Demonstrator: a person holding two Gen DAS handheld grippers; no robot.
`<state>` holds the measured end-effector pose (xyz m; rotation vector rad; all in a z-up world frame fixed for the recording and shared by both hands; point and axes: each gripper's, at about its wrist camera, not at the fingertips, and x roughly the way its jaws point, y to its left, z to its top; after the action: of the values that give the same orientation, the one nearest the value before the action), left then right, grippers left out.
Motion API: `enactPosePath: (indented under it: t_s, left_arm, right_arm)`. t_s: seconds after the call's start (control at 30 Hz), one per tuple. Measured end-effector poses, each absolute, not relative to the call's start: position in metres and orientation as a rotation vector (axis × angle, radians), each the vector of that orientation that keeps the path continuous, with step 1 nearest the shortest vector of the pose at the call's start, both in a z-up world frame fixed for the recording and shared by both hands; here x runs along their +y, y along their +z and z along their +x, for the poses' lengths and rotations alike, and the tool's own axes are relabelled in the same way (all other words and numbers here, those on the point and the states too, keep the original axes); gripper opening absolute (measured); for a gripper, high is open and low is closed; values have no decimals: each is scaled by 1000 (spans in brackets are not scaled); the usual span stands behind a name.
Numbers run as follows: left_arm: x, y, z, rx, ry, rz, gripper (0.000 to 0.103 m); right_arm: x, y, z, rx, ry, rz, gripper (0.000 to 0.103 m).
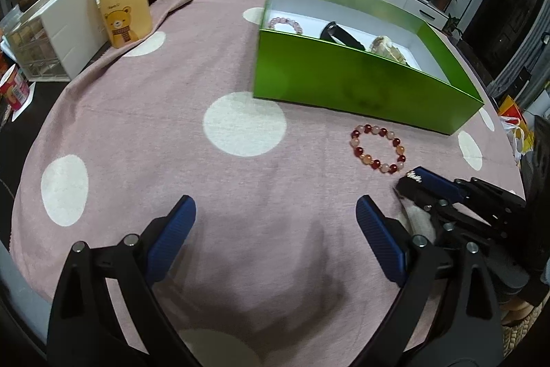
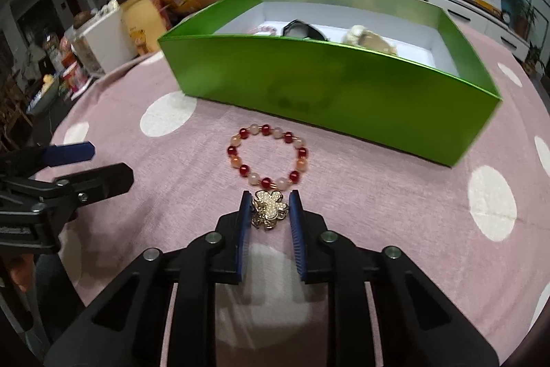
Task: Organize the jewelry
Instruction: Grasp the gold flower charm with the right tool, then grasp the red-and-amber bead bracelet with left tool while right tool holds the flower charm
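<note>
box contents: your green box (image 2: 343, 85) near wall hides the lower parts of the items inside | upper left: shelf clutter too blurred to name | brooch (image 2: 270, 208) underside unseen

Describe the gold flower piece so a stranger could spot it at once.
Start at the green box on the pink spotted cloth. In front of its near wall lies a red and pale bead bracelet. Right next to that ring, between the right gripper pads, sits the gold flower brooch: sparkly metal petals, not round beads.
</note>
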<state>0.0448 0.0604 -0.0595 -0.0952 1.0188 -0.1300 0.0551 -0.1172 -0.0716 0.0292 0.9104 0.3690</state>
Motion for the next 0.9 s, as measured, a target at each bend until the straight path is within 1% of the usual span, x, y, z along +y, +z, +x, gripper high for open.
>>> enactPosePath:
  t_s: [0.27, 0.37, 0.43, 0.47, 0.53, 0.67, 0.73, 0.83, 0.9]
  left_arm:
    - [28, -62, 58, 1026, -170, -61, 95]
    - [14, -62, 66, 1025, -174, -53, 94]
    - [8, -62, 73, 1021, -168, -49, 85]
    - [5, -63, 76, 1022, -162, -49, 83]
    - [0, -65, 84, 1027, -156, -46, 73]
    - [-11, -70, 93, 1032, -144, -23, 61]
    - [-14, -74, 96, 1041, -141, -16, 52]
    - [-20, -79, 99, 1050, -143, 4, 44]
    - [-23, -80, 99, 1041, -139, 23, 42]
  right_arm:
    - [-182, -57, 39, 839, 283, 145, 22]
    - [-200, -59, 35, 830, 282, 201, 22]
    - [-207, -62, 34, 828, 290, 228, 22]
    - [-209, -64, 34, 827, 290, 231, 22]
    - [-211, -66, 34, 827, 294, 242, 22]
    - [-214, -68, 35, 817, 310, 261, 22]
    - [-215, -69, 36, 811, 316, 269, 22]
    - [-219, -70, 36, 806, 318, 286, 22]
    - [-222, -70, 36, 803, 317, 292, 22]
